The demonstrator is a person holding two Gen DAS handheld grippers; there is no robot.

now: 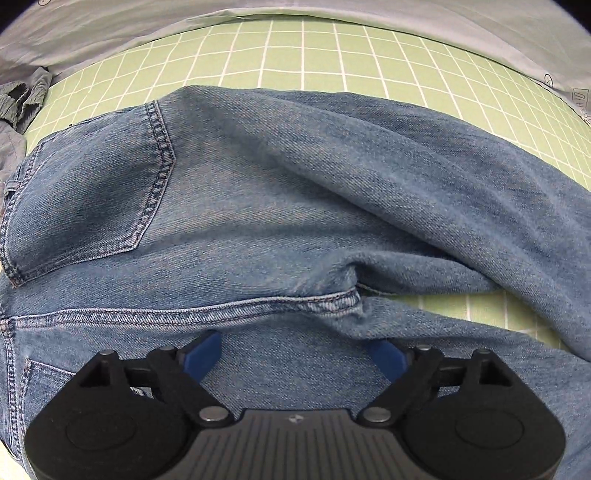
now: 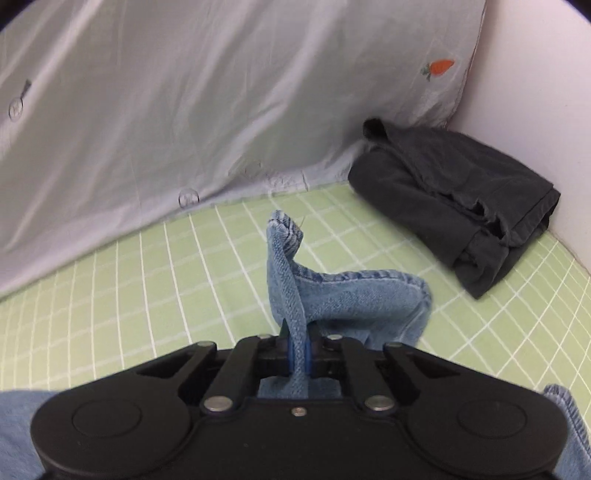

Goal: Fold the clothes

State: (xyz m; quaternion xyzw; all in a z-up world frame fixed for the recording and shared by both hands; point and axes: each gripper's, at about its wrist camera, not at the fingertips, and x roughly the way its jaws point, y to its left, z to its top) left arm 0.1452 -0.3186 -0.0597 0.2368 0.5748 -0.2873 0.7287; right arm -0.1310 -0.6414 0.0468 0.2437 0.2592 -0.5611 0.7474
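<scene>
Green gridded bedding point(image 1: 332, 55) lay under everything, a pale sheet point(image 1: 110, 33) bunched along its far edge. From the left wrist, the jeans point(image 1: 277, 206) sprawled seat-up across the bedding, back pocket point(image 1: 92, 192) at left, legs parting at right. Denim that thick likely handles heavy, limp and grippy; hems, seams and the waistband look like the best holds. The left gripper point(image 1: 295, 356) hung spread wide just above the seat, pinching nothing. From the right wrist, the right gripper point(image 2: 297, 356) was pressed together on a leg hem point(image 2: 291, 280), lifting it clear of the bedding. A folded dark garment point(image 2: 454, 206) sat in the far corner.
</scene>
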